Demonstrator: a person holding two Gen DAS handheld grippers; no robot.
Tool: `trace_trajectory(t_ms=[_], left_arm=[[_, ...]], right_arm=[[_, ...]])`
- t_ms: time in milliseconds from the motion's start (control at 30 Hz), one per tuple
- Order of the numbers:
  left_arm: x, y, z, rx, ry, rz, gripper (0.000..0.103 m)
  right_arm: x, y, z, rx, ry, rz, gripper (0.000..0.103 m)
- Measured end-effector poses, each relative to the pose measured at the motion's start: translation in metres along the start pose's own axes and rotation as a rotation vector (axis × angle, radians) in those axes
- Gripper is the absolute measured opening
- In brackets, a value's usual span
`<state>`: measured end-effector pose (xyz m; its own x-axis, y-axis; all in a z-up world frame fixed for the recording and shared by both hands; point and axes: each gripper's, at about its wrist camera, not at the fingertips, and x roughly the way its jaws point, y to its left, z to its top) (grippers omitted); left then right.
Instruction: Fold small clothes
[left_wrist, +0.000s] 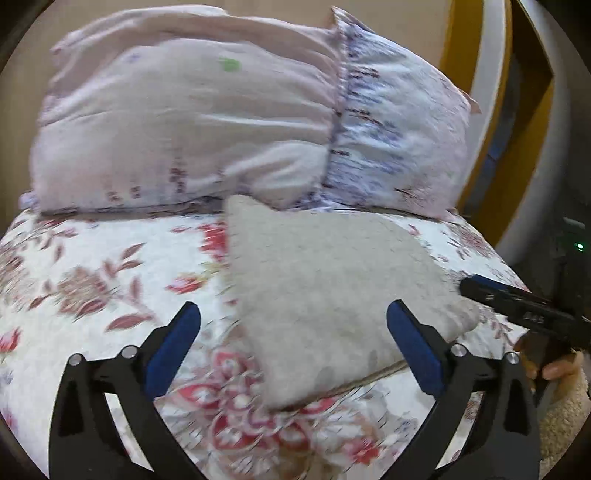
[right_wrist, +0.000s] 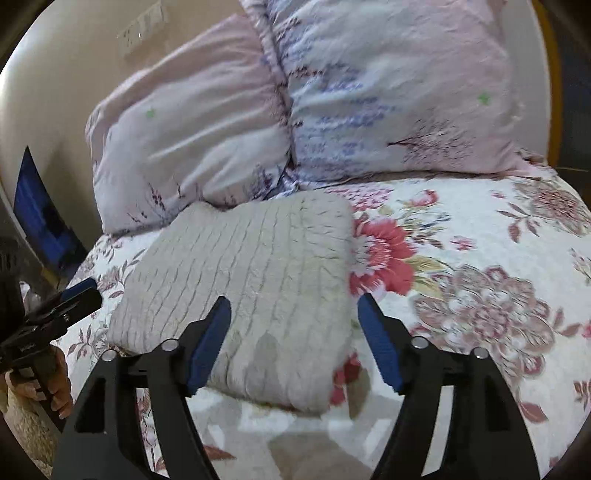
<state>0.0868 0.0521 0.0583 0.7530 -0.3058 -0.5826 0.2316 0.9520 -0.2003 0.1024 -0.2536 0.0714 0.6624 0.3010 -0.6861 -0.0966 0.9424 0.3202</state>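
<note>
Both grippers, left (left_wrist: 293, 343) and right (right_wrist: 293, 341), hang spread and empty. Folded grey textured knit garment (right_wrist: 255, 295) lies at twelve o'clock on the floral quilted bedspread (right_wrist: 480, 295). Risk: a one-layer pinch could undo the fold.

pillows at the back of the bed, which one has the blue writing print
The right-hand pillow, the one with blue script lines and a dark tree motif. The left pillow beside it is mostly plain pale pink, with only small dark marks near its lower edge.
</note>
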Motion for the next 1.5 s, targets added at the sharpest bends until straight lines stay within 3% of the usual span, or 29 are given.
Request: trace_trajectory(t_ms=[67,133,233,433,600,767,867,1067,1500], left_arm=[[-0.004,0.004,-0.009,-0.017,0.014,0.033,0.101],[-0.005,0.004,-0.018,-0.020,0.040,0.080,0.101],[-0.011,0.004,-0.031,-0.013,0.047,0.127,0.101],[-0.009,-0.004,-0.044,-0.021,0.096,0.122,0.101],[0.006,-0.014,-0.055,-0.013,0.193,0.140,0.101],[0.017,-0.026,-0.061,0.051,0.242,0.214,0.101],[0.020,-0.026,-0.062,0.048,0.263,0.215,0.101],[0.027,-0.025,-0.064,0.049,0.287,0.233,0.101],[0.033,-0.026,-0.063,0.062,0.291,0.243,0.101]], right_arm=[[-0.006,0.001,-0.007,-0.011,-0.013,-0.031,0.083],[-0.010,0.004,-0.014,-0.021,-0.022,-0.064,0.094],[-0.017,0.009,-0.023,-0.042,-0.037,-0.110,0.097],[-0.027,0.025,-0.041,-0.055,-0.099,-0.289,0.102],[-0.006,0.034,-0.046,-0.094,0.054,-0.238,0.102],[0.011,0.041,-0.054,-0.095,0.142,-0.220,0.102],[0.019,0.043,-0.057,-0.086,0.176,-0.226,0.102],[0.026,0.042,-0.059,-0.079,0.223,-0.236,0.102],[0.027,0.045,-0.060,-0.083,0.214,-0.258,0.102]])
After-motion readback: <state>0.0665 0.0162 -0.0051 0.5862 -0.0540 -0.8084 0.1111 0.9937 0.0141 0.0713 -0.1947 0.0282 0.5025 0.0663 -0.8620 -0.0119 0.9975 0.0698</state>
